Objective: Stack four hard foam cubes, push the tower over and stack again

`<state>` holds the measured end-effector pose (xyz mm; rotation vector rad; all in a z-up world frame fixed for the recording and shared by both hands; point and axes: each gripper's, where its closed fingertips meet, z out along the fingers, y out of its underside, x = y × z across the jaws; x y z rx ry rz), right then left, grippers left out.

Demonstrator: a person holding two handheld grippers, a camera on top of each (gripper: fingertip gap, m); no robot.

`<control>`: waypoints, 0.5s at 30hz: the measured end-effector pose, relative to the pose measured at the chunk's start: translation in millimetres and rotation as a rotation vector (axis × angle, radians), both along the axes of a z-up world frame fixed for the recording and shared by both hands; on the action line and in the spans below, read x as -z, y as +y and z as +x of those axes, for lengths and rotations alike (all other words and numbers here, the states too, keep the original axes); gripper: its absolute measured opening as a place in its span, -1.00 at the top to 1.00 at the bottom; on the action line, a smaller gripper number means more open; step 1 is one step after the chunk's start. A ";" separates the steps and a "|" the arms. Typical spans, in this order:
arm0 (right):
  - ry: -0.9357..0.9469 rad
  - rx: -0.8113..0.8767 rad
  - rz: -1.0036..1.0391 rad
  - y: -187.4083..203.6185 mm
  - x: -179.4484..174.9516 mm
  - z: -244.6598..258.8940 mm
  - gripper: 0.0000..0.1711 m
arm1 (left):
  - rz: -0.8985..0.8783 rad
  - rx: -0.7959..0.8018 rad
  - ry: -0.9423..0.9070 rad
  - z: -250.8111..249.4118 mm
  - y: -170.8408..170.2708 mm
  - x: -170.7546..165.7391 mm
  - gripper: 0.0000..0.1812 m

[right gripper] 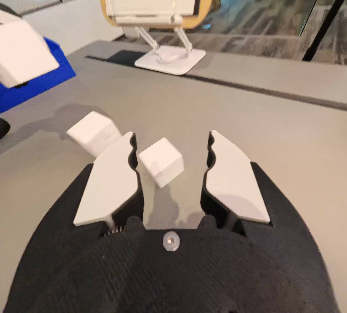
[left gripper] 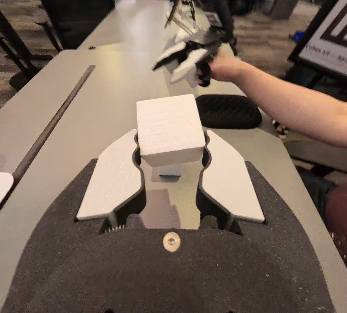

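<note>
The left gripper (left gripper: 170, 135) clamps a white foam cube (left gripper: 169, 127) between its fingertips, raised above the grey table (left gripper: 56, 135); a second cube (left gripper: 170, 170) sits on the table directly beneath the held one. The right gripper (right gripper: 171, 135) is spread wide and grasps nothing; one loose cube (right gripper: 161, 161) lies on the table between its fingers, nearer the left finger (right gripper: 112, 172), and another cube (right gripper: 93, 133) lies just outside that finger. A white tablet stand (right gripper: 169, 58) stands well ahead.

Bright, even indoor light; soft shadows on the table (right gripper: 244, 135), backgrounds motion-blurred, edges seemingly bowed by wide-angle lenses.
</note>
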<state>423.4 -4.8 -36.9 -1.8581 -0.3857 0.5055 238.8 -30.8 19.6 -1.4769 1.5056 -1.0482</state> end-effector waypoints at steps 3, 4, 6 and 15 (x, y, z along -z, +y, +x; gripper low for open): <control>0.033 0.050 0.044 26.0 10.8 20.9 0.15 | 0.090 0.088 0.097 18.0 -7.2 7.7 0.30; 0.036 0.055 0.052 29.9 17.0 23.8 0.15 | 0.109 0.107 0.109 23.6 -9.5 10.1 0.30; 0.007 0.068 0.053 32.4 32.6 27.1 0.16 | 0.122 0.074 0.169 32.8 -4.3 19.3 0.30; -0.078 0.056 0.009 20.7 43.7 19.3 0.17 | 0.096 0.117 0.243 56.4 -7.9 58.7 0.30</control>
